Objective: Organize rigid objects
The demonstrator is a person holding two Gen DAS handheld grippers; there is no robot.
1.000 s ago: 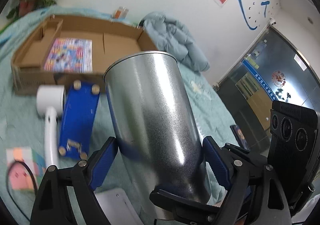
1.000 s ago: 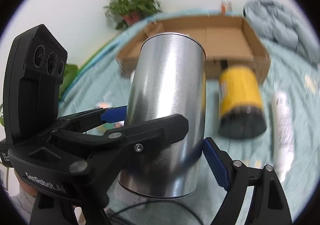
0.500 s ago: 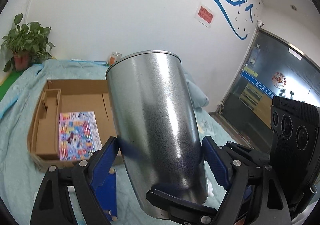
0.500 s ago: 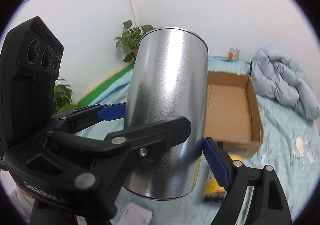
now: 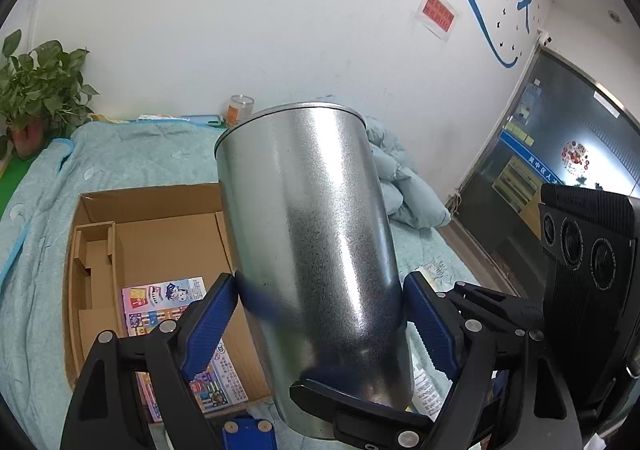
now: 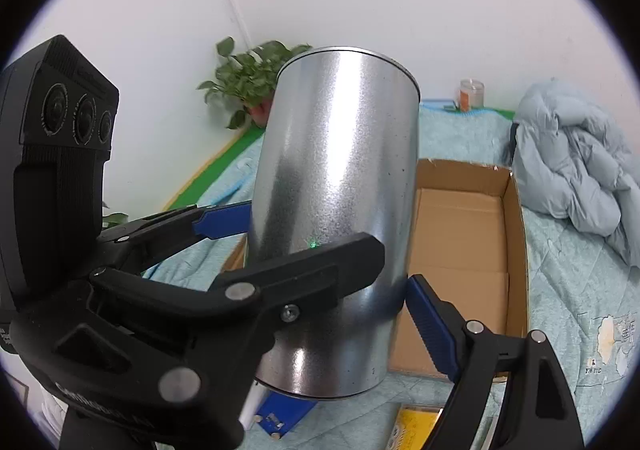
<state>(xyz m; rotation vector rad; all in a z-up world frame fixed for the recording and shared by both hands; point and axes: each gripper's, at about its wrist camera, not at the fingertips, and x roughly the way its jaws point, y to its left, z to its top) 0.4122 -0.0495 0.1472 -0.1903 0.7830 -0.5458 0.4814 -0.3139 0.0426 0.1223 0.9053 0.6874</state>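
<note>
A tall shiny metal canister (image 5: pixel 316 250) is held upright in the air by both grippers at once. My left gripper (image 5: pixel 320 314) is shut on its lower half, blue pads on both sides. My right gripper (image 6: pixel 328 290) is shut on the same canister (image 6: pixel 336 185) from the other side. Below and beyond it lies an open cardboard box (image 5: pixel 168 226) on a teal blanket; a colourful booklet (image 5: pixel 176 330) lies flat inside it. The box's right compartment shows in the right wrist view (image 6: pixel 464 234).
A blue flat object (image 6: pixel 280 414) and a yellow container (image 6: pixel 416 426) lie on the blanket under the canister. A bundled light-blue duvet (image 6: pixel 576 177) sits right of the box. A potted plant (image 5: pixel 36 85) and a small jar (image 5: pixel 239 109) stand by the wall.
Both grippers have lifted the canister higher and carried it toward the box. The loose objects on the blanket dropped out of view and the box now lies right under the canister.
</note>
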